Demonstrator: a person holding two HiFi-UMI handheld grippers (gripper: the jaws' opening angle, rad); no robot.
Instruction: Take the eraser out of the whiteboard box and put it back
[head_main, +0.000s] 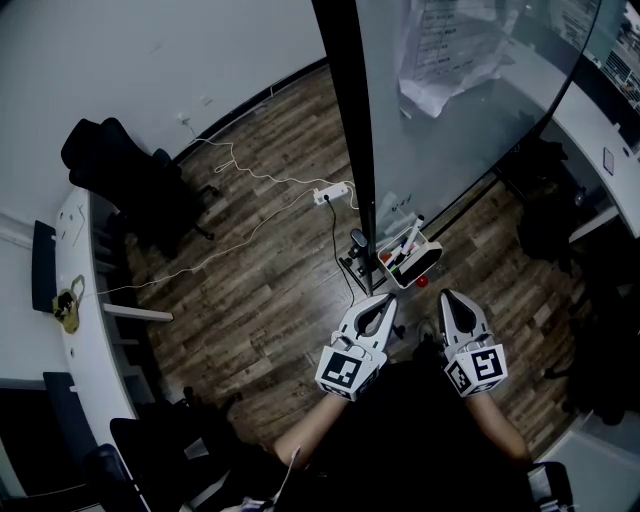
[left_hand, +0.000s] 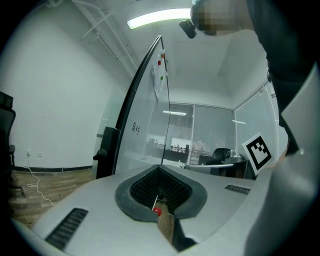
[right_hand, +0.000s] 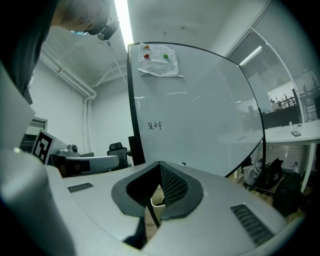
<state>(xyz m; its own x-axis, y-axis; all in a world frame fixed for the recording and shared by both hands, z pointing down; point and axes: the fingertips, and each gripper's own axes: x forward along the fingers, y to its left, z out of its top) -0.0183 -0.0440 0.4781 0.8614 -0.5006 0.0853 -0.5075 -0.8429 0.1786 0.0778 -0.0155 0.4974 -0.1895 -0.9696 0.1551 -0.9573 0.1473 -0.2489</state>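
The white whiteboard box (head_main: 410, 262) hangs at the foot of the whiteboard (head_main: 470, 100). It holds several markers and a dark block (head_main: 427, 260) that may be the eraser. My left gripper (head_main: 388, 299) is shut and empty, its tips just below the box's left side. My right gripper (head_main: 448, 296) is also shut and empty, a little below and right of the box. In the left gripper view the jaws (left_hand: 160, 167) meet, with a red dot (left_hand: 157, 211) showing below them. In the right gripper view the shut jaws (right_hand: 160, 164) frame a bit of the white box (right_hand: 157, 201).
The whiteboard's black frame (head_main: 345, 120) runs down to its stand beside the box. A power strip (head_main: 333, 193) and cable lie on the wood floor. A black chair (head_main: 120, 170) and a white desk (head_main: 85, 330) are at the left; dark bags (head_main: 545, 200) at the right.
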